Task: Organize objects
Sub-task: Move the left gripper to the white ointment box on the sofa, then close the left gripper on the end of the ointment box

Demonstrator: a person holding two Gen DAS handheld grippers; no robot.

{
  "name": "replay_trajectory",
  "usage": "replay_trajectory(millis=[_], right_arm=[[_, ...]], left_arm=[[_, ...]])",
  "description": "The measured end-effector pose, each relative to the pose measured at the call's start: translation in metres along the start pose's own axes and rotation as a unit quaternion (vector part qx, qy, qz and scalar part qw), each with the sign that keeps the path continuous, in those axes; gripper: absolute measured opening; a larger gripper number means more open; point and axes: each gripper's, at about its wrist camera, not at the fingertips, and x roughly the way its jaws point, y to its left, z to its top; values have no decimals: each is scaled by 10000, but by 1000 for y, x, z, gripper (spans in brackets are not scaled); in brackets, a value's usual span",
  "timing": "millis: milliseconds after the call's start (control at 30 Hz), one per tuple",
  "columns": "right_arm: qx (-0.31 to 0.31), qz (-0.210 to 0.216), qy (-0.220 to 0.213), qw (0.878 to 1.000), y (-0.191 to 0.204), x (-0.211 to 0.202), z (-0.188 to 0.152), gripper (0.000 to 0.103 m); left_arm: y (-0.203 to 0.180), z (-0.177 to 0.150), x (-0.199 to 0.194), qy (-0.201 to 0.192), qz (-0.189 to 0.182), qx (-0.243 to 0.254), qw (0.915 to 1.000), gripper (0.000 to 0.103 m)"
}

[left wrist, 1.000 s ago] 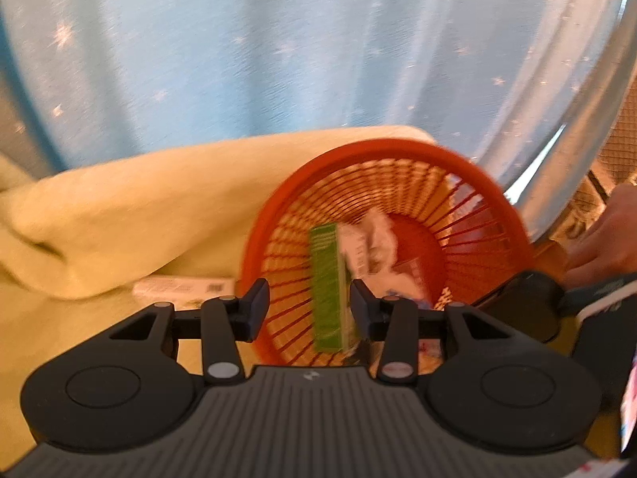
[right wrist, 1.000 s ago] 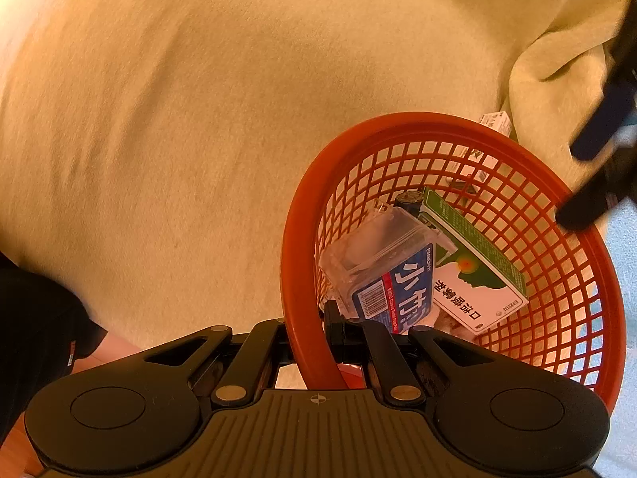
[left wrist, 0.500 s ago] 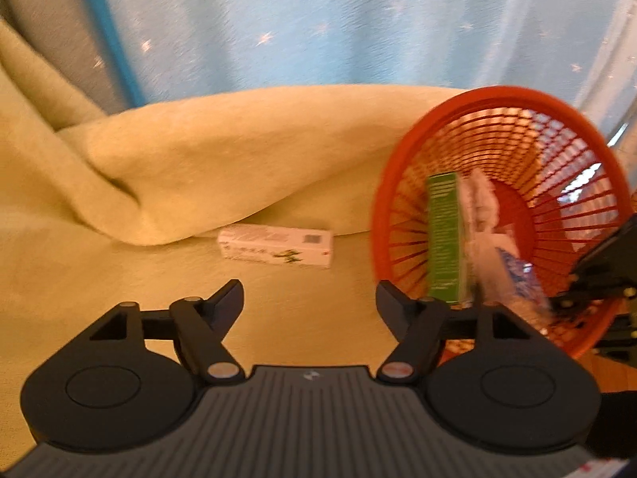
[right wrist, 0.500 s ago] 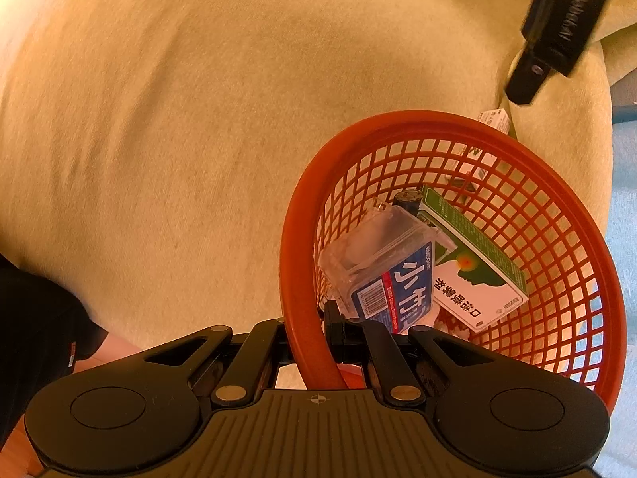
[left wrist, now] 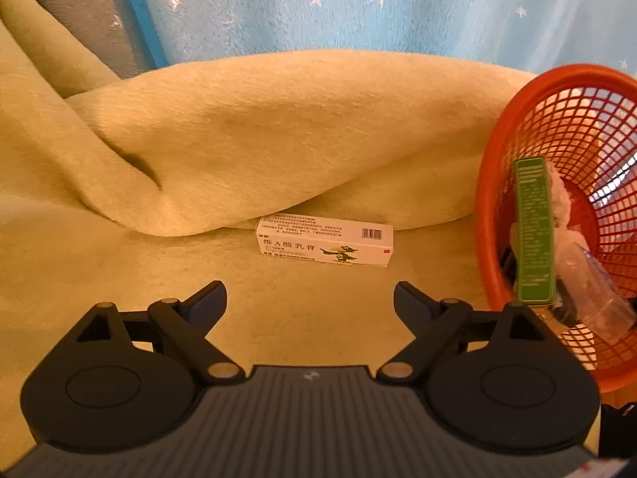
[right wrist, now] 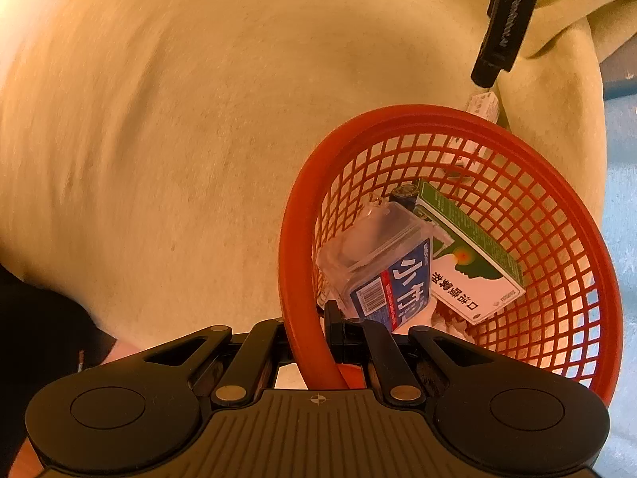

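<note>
The left tool (left wrist: pixel 309 298) hangs with its jaws wide apart and nothing between them, low over a yellow blanket (left wrist: pixel 278 131). Just beyond its open jaws a white box (left wrist: pixel 324 241) with a barcode and a small green figure lies flat on the blanket, at the foot of a thick fold. To the right of the box, near but not touching, stands the red basket (left wrist: pixel 487 215), tipped so that its mouth faces the left tool.

The right tool (right wrist: pixel 308 336) is clamped on the basket's rim (right wrist: pixel 298 286), one finger outside the wall and one inside. Inside the basket a green box (right wrist: pixel 469 257) with a white face leans against the mesh wall, and a clear case (right wrist: pixel 378 255) with a blue label rests against it on the side nearer the right tool. A small dark round thing peeks out between them; what it is cannot be told. White crumpled stuff lies under the two at the basket's bottom.

Beyond the basket's far rim, the white box shows as a small end, with the left tool's black body above it. Behind the blanket hangs a blue curtain (left wrist: pixel 398 4) with pale stars.
</note>
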Motion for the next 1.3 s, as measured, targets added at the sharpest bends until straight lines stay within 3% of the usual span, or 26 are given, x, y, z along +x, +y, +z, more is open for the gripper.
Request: replay_trajectory(millis=[167, 367, 733, 967, 1067, 1233, 1300], right_arm=[[-75, 2, -12, 10000, -1, 0, -1, 1], [-76, 29, -50, 10000, 0, -4, -3, 1], [-34, 94, -60, 9999, -4, -3, -9, 1], [21, 139, -37, 9999, -1, -2, -12, 1], [99, 152, -15, 9998, -2, 0, -13, 1], [114, 171, -16, 9998, -4, 2, -13, 1], [107, 172, -19, 9998, -4, 2, -12, 1]], left_arm=[[2, 5, 16, 104, -57, 87, 9999, 89], [11, 16, 42, 138, -255, -814, 9963, 89], [11, 35, 91, 252, -489, -1659, 9846, 83], [13, 38, 120, 550, -411, -2147, 9743, 79], [11, 37, 117, 678, -202, -1891, 9794, 62], [21, 26, 101, 779, -78, -1505, 9855, 47], [25, 25, 95, 775, -64, -1405, 9870, 30]])
